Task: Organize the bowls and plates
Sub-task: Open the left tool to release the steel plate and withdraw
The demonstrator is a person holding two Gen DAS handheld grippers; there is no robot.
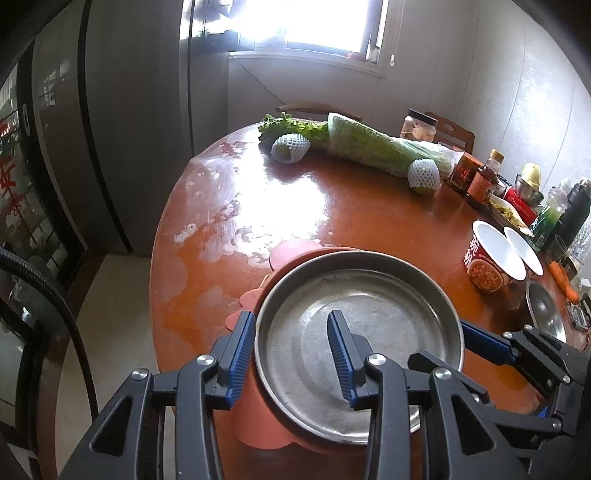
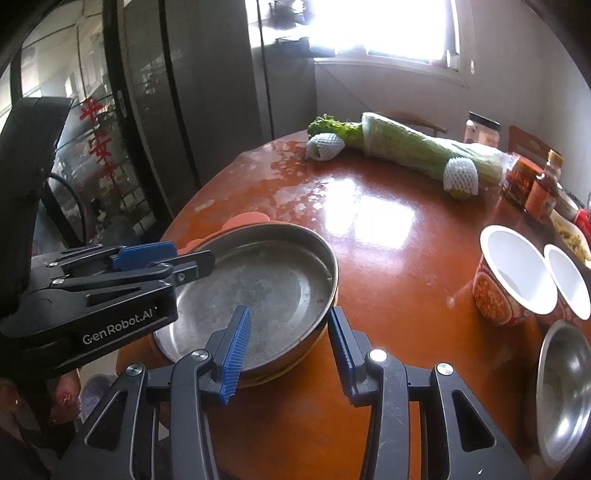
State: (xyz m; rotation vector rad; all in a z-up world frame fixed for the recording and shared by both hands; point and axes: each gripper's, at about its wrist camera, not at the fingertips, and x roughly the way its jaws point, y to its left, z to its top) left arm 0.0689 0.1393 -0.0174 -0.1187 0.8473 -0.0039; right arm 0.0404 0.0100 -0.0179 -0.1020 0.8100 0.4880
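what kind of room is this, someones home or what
Most likely the dining corner of a home kitchen. A round wooden table holds a wrapped cabbage, sauce bottles and instant noodle cups, with a tall fridge beside a window.

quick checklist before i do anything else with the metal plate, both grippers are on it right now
1. Left gripper straddles the metal plate rim, one finger inside, one outside: ok.
2. Right gripper straddles the opposite rim, open: ok.
3. Jaws closed on the rim: not ok, both stand apart with gaps showing.
4. Plate seated on the pink plate beneath it: ok, pink shows around the edge.
5. Plate empty: ok, nothing inside.
6. Nearby items clear of the plate: ok, cups and steel bowl stand apart on the table.
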